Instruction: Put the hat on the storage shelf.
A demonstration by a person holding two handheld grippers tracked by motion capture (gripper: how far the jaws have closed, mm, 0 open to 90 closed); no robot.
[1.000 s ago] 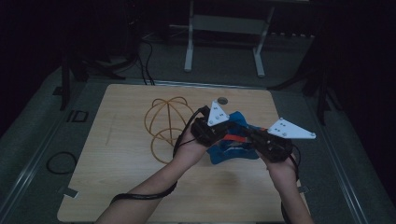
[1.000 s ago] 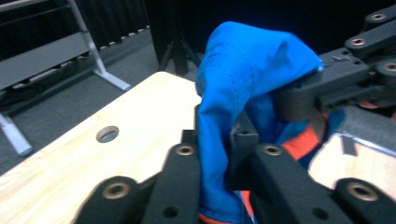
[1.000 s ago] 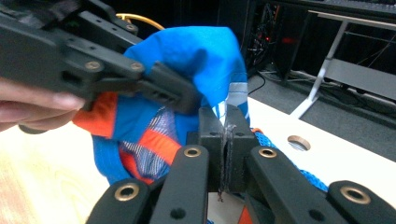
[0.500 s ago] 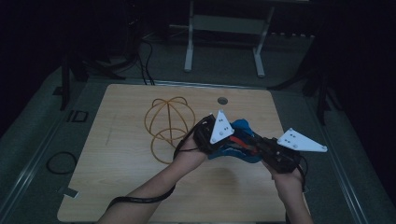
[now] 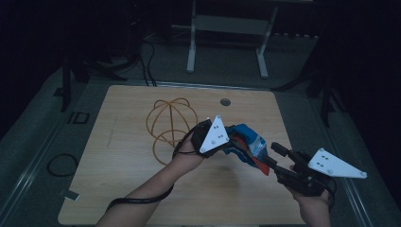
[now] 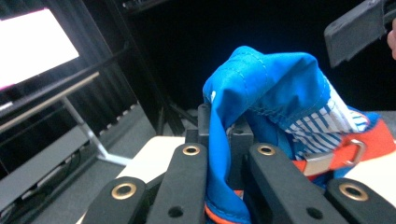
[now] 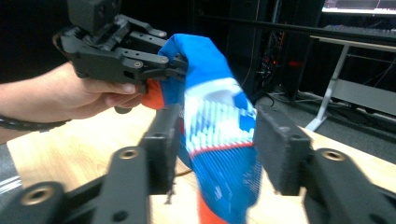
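Blue cloth with white stripes and orange trim: one small garment [image 5: 248, 144], logged as I ran the rig from afar.

High view. I had the garment off the desk [image 5: 118, 142], hung between my two grippers. The left gripper [image 5: 222, 144] sat at its upper end; the right gripper [image 5: 274, 156] lay toward the near right corner. The cloth's long axis ran from the left jaws down to the right jaws. A wire basket frame [image 5: 168, 125] stood just behind my left hand, apart from the garment. A round hole [image 5: 225, 101] marked the far desk edge. Nothing lay between the two grippers but the cloth.

Left gripper view. Jaws clenched on a fold of the blue garment [image 6: 261, 93]; a metal buckle [image 6: 348, 156] on an orange strap showed to the right. One jaw of the right gripper [image 6: 357, 28] entered at the top corner.

Right gripper view. Jaws had just been opening; the striped cloth [image 7: 217, 135] hung between the pads, touching neither, so released. The left gripper [image 7: 180, 67] held the top ahead of me. I judged the left hand carried the garment alone, and any regrasp needed the right jaws to close around the hanging lower end.
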